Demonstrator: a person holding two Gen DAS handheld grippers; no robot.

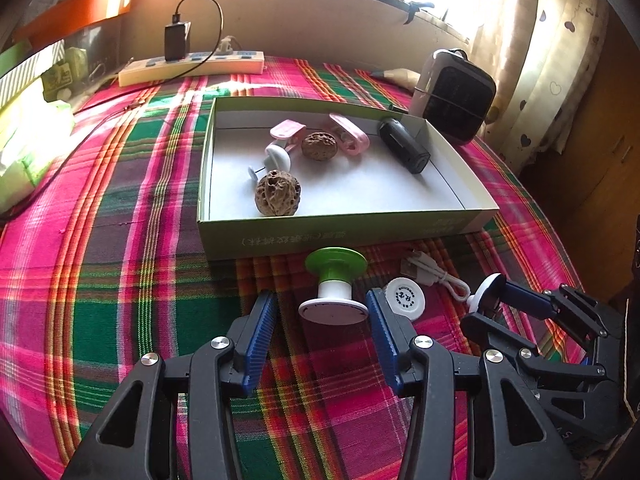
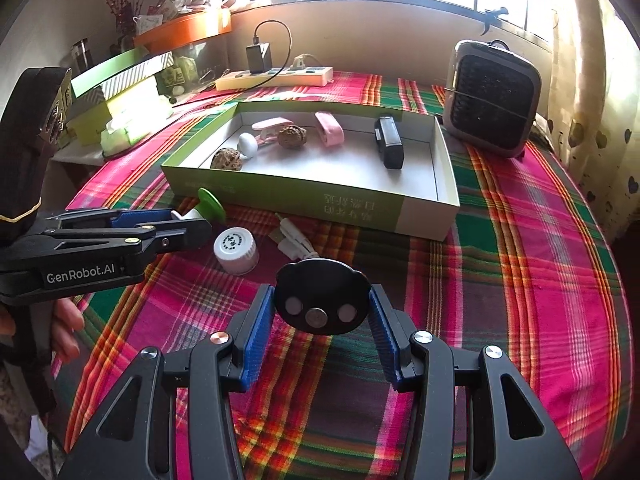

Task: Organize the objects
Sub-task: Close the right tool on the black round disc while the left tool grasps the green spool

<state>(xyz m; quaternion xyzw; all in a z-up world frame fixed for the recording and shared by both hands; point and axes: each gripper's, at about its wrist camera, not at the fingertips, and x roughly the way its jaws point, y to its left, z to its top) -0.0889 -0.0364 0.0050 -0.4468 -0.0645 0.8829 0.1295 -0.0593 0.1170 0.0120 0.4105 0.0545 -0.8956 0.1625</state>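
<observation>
A green-and-white spool [image 1: 335, 280] lies on the plaid cloth just in front of the shallow green box [image 1: 344, 236]. My left gripper [image 1: 322, 300] stands open around its white end, both blue pads clear of it. My right gripper [image 2: 320, 296] is shut on a black bear-shaped disc [image 2: 320, 304] with three metal dots, held above the cloth. That gripper [image 1: 489, 300] shows at the lower right of the left wrist view. Inside the box [image 2: 424, 216] lie two walnuts [image 1: 277, 194], pink clips [image 1: 350, 134], a white hook [image 1: 276, 156] and a black cylinder [image 1: 404, 146].
A white bottle cap [image 2: 236, 250] and a white USB cable [image 2: 294, 240] lie on the cloth between the grippers. A grey fan heater [image 2: 494, 98] stands at the back right, a power strip [image 2: 276, 76] at the back, and stacked boxes [image 2: 120, 108] to the left.
</observation>
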